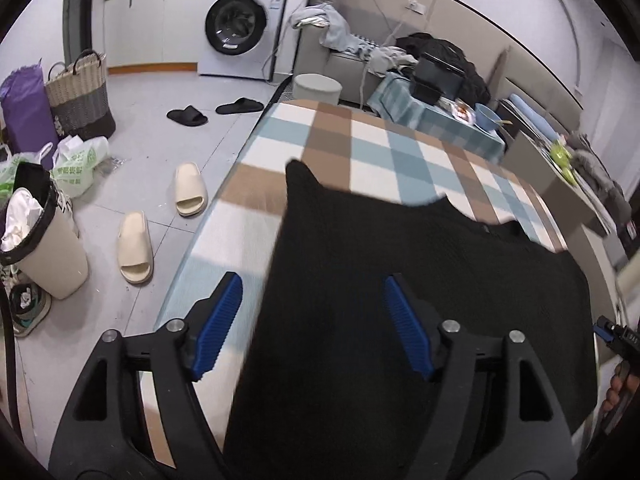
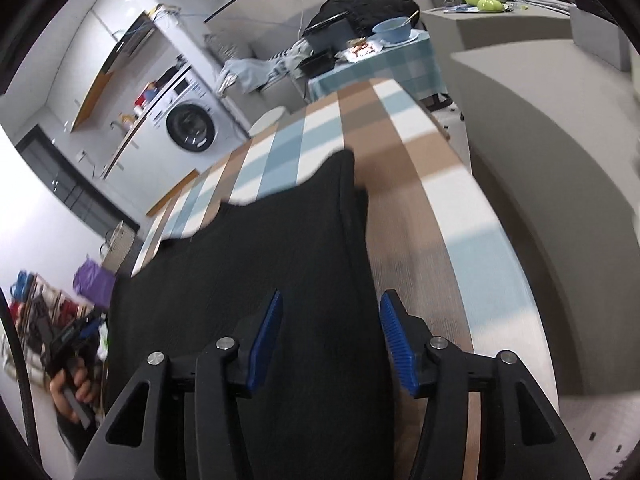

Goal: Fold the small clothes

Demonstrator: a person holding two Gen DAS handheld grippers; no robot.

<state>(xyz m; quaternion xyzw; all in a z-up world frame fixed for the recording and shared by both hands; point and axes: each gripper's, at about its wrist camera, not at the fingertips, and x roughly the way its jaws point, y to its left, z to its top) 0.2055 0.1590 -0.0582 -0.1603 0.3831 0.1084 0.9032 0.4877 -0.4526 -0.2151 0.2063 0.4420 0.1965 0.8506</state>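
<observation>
Left wrist view. One black knitted garment (image 1: pixel 400 300) lies spread on one table covered in a blue, brown and white checked cloth (image 1: pixel 360 140). Its left edge runs between the fingers; bare cloth shows to the garment's 9 o'clock and 12 o'clock. The left gripper (image 1: pixel 314 316), black frame with two blue ribbed pads (image 1: pixel 222 324), stands with jaws apart, holding nothing. Whether the pads touch the fabric cannot be told. On the grey tiled floor (image 1: pixel 160 132): two cream slide sandals (image 1: pixel 136 248) at 9 o'clock, two black slide sandals (image 1: pixel 188 116) at 11 o'clock, one woven basket (image 1: pixel 80 96), one cream waste bin with black liner (image 1: pixel 44 252). One white front-loading washing machine (image 1: pixel 240 24) at 12 o'clock.

Right wrist view. The same garment (image 2: pixel 280 280) covers the cloth's (image 2: pixel 440 208) left part; its right edge falls just inside the right-hand pad, with open cloth to 3 o'clock up to the table edge. The right gripper (image 2: pixel 330 336) stands with jaws apart, gripping nothing. One left hand (image 2: pixel 74 392) at 8 o'clock. One blue bowl (image 2: pixel 394 30) at 1 o'clock on a second checked table.
</observation>
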